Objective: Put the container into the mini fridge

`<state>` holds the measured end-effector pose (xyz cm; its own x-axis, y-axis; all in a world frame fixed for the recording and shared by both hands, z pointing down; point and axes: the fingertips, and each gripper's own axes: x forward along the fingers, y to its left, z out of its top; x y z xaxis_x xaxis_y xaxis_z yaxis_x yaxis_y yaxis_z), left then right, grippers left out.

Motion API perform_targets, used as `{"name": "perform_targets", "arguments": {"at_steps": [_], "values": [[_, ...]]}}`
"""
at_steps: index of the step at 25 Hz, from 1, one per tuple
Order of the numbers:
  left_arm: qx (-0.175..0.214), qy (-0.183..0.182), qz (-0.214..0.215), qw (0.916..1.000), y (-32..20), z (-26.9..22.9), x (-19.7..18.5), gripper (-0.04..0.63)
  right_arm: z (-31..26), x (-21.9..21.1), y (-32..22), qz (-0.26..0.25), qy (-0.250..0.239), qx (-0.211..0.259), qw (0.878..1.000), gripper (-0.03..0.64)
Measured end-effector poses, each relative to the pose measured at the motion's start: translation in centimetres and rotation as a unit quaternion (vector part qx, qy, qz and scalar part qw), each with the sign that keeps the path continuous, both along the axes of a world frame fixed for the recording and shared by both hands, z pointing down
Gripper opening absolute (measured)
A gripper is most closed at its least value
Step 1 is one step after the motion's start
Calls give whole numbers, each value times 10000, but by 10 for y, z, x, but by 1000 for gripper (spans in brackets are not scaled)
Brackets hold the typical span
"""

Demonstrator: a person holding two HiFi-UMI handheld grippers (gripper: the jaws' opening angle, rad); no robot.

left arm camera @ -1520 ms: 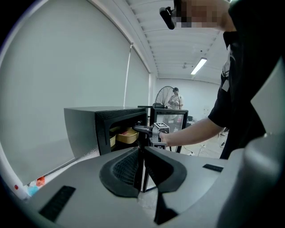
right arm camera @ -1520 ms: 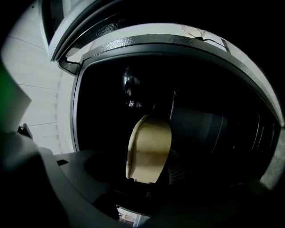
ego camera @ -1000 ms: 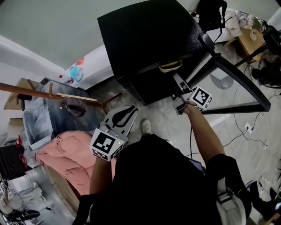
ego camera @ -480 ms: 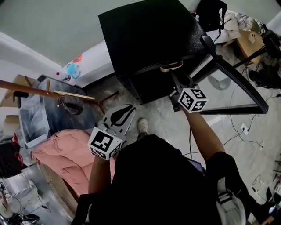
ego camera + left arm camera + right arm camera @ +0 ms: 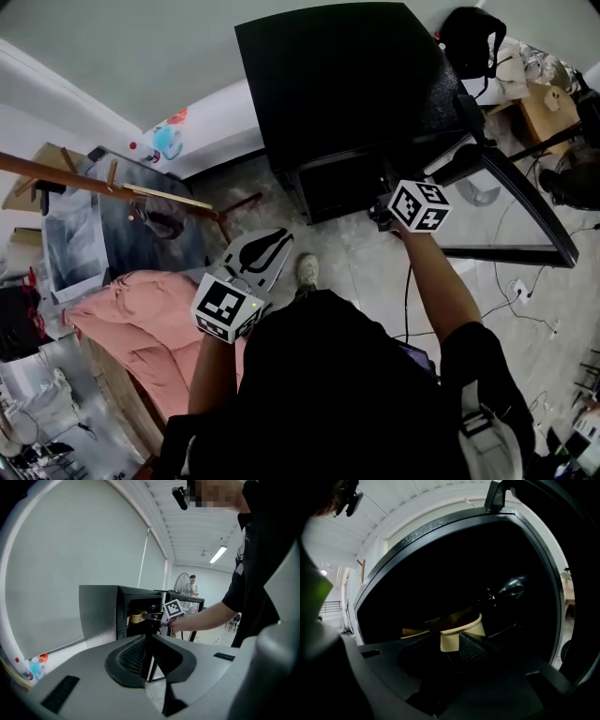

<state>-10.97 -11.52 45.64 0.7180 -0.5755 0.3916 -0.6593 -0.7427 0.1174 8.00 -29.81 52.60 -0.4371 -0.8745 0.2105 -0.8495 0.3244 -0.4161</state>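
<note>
The black mini fridge (image 5: pixel 347 84) stands on the floor with its glass door (image 5: pixel 506 206) swung open to the right. My right gripper (image 5: pixel 382 214) reaches into the fridge's mouth. Its jaws have just been closing and now sit shut on the wall of the beige container (image 5: pixel 461 632), which lies inside the dark cabinet. In the left gripper view the container (image 5: pixel 137 617) shows on a shelf of the fridge (image 5: pixel 101 611), with the right gripper (image 5: pixel 152 617) at it. My left gripper (image 5: pixel 258 248) hangs back near my body, shut and empty (image 5: pixel 150 641).
Pink bedding (image 5: pixel 141 319) and a wooden rack (image 5: pixel 112 183) lie to the left. Cables (image 5: pixel 525 281), a cardboard box (image 5: pixel 548 103) and a black bag (image 5: pixel 473 37) crowd the right side. A standing fan (image 5: pixel 183 581) is behind the fridge door.
My right gripper has rolled and pushed toward the fridge. The beige container, seen at the fridge front before, is now hidden under the fridge top in the head view. The left gripper hardly moved.
</note>
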Motion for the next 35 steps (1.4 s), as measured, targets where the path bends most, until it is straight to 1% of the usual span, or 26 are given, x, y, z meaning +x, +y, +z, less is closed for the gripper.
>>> {"name": "perform_targets", "arguments": {"at_steps": [7, 12, 15, 19, 24, 27, 32, 35], "values": [[-15, -36, -133, 9999, -4, 2, -14, 54, 1, -6, -22, -9, 14, -35, 10000, 138], [19, 48, -190, 9998, -5, 1, -16, 54, -3, -10, -17, -9, 123, 36, 9999, 139], [57, 210, -218, 9995, -5, -4, -15, 54, -7, -14, -3, -105, 248, 83, 9996, 139], [123, 565, -313, 9978, -10, -15, -8, 52, -13, -11, 20, -184, 331, 127, 9992, 138], [389, 733, -269, 9962, -17, -29, 6, 52, -35, 3, 50, -167, 244, 281, 9992, 138], [582, 905, -357, 9936, -20, -41, 11, 54, -52, 13, 71, -140, 209, 393, 9989, 138], [933, 1069, -507, 9886, -24, -60, 22, 53, -87, 33, 104, -28, 46, 716, 9974, 132], [1047, 1131, -476, 9869, -24, -69, 28, 52, -106, 43, 118, 37, -115, 905, 9958, 130]]}}
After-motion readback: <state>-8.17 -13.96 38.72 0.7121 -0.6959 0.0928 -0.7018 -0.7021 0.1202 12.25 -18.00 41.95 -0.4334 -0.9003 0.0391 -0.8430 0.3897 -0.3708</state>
